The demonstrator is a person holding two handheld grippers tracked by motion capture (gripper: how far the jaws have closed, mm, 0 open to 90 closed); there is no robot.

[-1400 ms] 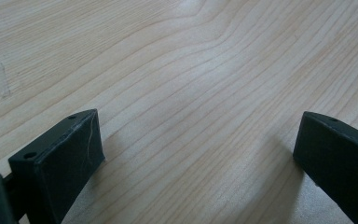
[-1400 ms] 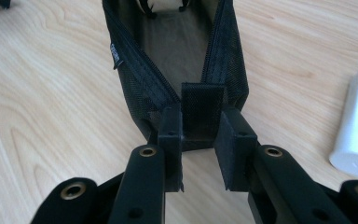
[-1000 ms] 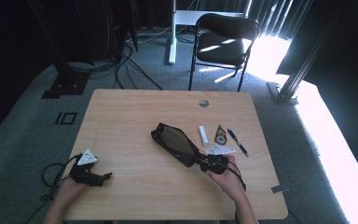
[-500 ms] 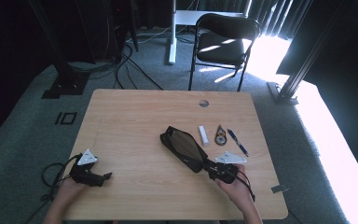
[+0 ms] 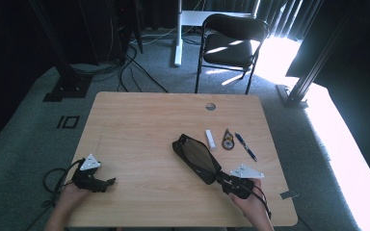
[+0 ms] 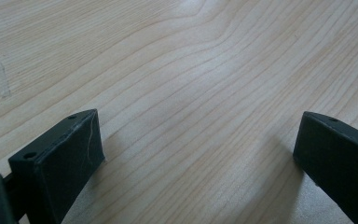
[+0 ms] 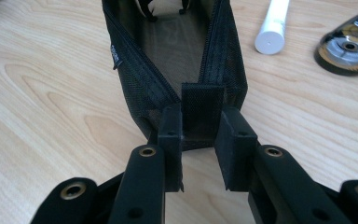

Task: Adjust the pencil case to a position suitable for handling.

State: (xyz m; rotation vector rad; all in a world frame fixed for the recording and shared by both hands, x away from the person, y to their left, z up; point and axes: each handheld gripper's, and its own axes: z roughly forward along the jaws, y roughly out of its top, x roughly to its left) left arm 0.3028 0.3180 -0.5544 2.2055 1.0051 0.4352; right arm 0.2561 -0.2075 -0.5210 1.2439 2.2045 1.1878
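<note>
1. Change from the earlier frames: the black mesh pouch [image 5: 196, 158] has shifted toward the person's near right corner of the table [image 5: 139, 120]. One second ago its far end lay near the table's middle; it now lies closer to the white tube [image 5: 210, 139]. The right gripper [image 5: 227, 183] has drawn back toward the near edge with it. The left gripper [image 5: 107, 183] holds the same position near the near left corner.

2. Right gripper state: the jaws are closed on the pouch's fabric end tab [image 7: 202, 112], which stands pinched between the two black pads [image 7: 171, 140] in the right gripper view.

3. Left gripper state: the jaws stand wide apart over bare wood, holding nothing, as the left gripper view shows [image 6: 196, 154].

4. Pouch appearance: a long, flat, black mesh zip pouch. The zipper is undone, and its two toothed edges spread apart from the gripped tab in a V. The interior lining shows darker between them. A small label sits on the outer left wall.

5. Pouch location: right of the table's centre, resting on the wood, just beside the white tube, near the round correction tape dispenser [image 5: 228, 140] and the dark pen [image 5: 245, 147].

6. Orientation: the long axis runs diagonally in the high view, from the gripped end at the near right to the free end at the far left. The open mouth faces upward.
</note>
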